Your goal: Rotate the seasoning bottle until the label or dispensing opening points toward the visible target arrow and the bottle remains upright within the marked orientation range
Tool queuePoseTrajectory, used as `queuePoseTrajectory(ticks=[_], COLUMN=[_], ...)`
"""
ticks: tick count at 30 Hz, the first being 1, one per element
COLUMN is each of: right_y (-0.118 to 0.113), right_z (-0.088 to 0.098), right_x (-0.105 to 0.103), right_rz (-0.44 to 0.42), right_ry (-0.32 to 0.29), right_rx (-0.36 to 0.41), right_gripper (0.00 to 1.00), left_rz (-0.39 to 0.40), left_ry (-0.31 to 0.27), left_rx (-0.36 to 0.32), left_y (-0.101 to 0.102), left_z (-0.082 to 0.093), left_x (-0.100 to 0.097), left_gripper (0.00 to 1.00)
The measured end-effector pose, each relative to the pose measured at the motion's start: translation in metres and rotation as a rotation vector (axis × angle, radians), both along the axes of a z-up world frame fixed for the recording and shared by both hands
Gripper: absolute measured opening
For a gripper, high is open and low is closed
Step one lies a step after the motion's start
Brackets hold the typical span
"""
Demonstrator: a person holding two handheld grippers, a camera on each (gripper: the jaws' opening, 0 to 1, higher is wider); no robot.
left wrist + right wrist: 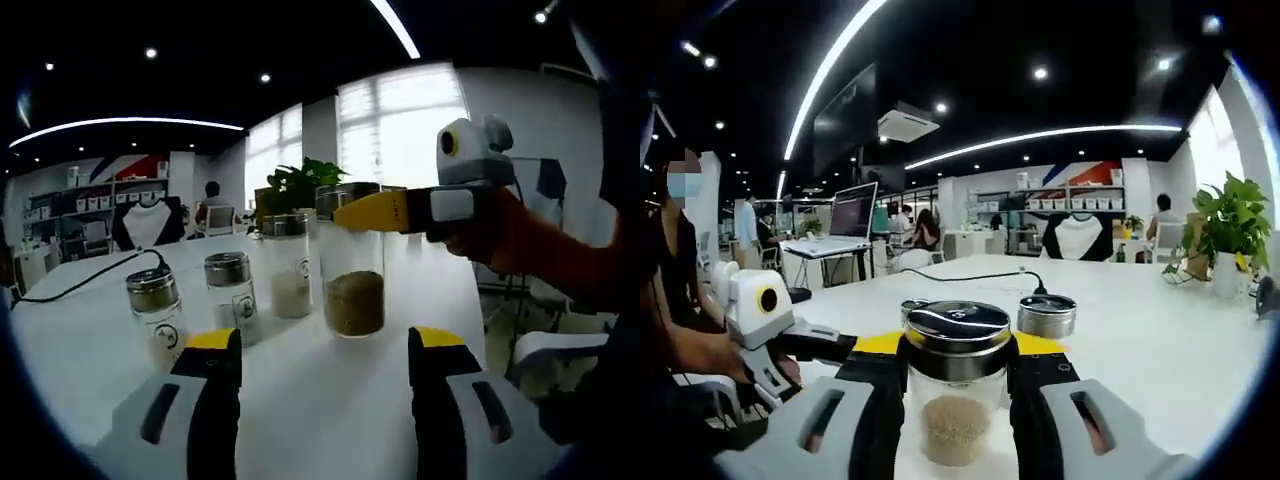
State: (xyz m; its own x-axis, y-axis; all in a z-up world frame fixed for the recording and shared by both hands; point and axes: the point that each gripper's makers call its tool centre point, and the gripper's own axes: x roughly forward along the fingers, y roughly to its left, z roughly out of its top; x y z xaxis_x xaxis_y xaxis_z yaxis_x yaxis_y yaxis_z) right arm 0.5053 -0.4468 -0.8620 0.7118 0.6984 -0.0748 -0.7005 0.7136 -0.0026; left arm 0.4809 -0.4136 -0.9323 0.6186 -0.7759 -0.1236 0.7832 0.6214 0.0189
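1. In the right gripper view the right gripper (958,385) pinches the seasoning bottle (956,385): its two jaws press against the glass sides just under the metal cap (958,330).
2. The bottle stands upright on the white table (1140,350), long axis vertical, cap on top, brown granules settled at the bottom. Which way its label or opening faces I cannot tell.
3. In the left gripper view the same bottle (352,262) stands straight, with the right gripper (345,212) coming in from the right and its yellow tip at the cap.
4. The left gripper (325,350) is spread wide with nothing between its jaws, low over the table (320,410) and near the bottle but apart from it.
5. Three smaller shakers stand upright to the left of the bottle in the left gripper view: one with white grains (288,265) just beside it, a middle one (232,297), and the nearest (158,315).
6. A black cable (85,282) runs across the table behind them, and a potted plant (296,184) stands beyond.
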Motion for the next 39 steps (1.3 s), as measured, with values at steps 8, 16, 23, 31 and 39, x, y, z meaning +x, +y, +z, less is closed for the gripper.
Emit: queuePoseTrajectory(ticks=[8, 16, 23, 31, 39], right_y=[0.033, 0.04, 0.04, 0.053, 0.057], right_z=[-0.007, -0.003, 0.003, 0.002, 0.005], right_x=[-0.003, -0.01, -0.024, -0.052, -0.059], right_rz=[0.079, 0.156, 0.267, 0.452, 0.526], right_ry=[0.0, -0.005, -0.025, -0.051, -0.047], right_rx=[0.04, 0.082, 0.088, 0.068, 0.1], right_gripper=[0.37, 0.37, 0.37, 0.37, 0.37], left_rz=[-0.007, -0.01, -0.053, -0.235, -0.254], left_ry=[0.013, -0.01, -0.03, -0.027, -0.01], left_rx=[0.008, 0.038, 0.027, -0.019, -0.049], left_y=[0.004, -0.001, -0.004, -0.017, -0.016], left_z=[0.001, 0.003, 0.008, 0.02, 0.021], left_x=[0.002, 0.009, 0.0, -0.027, -0.033], left_gripper=[0.72, 0.71, 0.61, 0.46, 0.43])
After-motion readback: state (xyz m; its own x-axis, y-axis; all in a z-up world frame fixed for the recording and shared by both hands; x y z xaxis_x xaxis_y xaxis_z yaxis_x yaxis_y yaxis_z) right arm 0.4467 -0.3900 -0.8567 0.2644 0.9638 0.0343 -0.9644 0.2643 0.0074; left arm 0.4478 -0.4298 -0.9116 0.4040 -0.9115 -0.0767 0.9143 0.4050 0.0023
